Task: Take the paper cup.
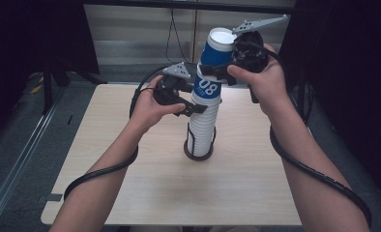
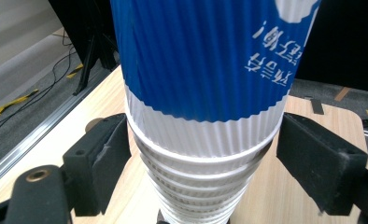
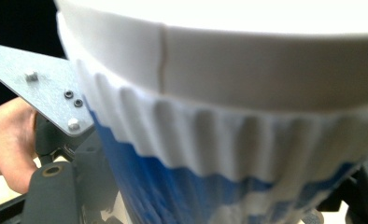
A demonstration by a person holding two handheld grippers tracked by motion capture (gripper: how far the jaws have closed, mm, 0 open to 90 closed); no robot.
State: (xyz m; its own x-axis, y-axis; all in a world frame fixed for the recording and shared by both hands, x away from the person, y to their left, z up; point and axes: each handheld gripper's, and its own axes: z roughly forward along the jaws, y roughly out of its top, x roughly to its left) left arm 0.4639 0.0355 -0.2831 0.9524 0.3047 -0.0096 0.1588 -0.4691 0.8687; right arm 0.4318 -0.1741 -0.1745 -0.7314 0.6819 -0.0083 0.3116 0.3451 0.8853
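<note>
A tall stack of white ribbed paper cups [image 1: 200, 128] stands in a black wire holder [image 1: 198, 154] at the middle of the table. On top sits a blue cup [image 1: 212, 65] marked "08", tilted to the right. My left gripper [image 1: 194, 108] is shut on the upper rims of the stack [image 2: 196, 163], one pad on each side, just under the blue cup [image 2: 201, 56]. My right gripper [image 1: 215, 71] is shut on the blue cup's middle. In the right gripper view the cup's white band [image 3: 247, 70] is very close, with the left gripper's grey plate [image 3: 37, 84] behind it.
The light wooden table [image 1: 130, 169] has bare surface all around the holder. Cables trail from both grippers along the forearms. Black stands and floor cables [image 2: 42, 88] lie off the table's left edge, and a dark curtain hangs at the right.
</note>
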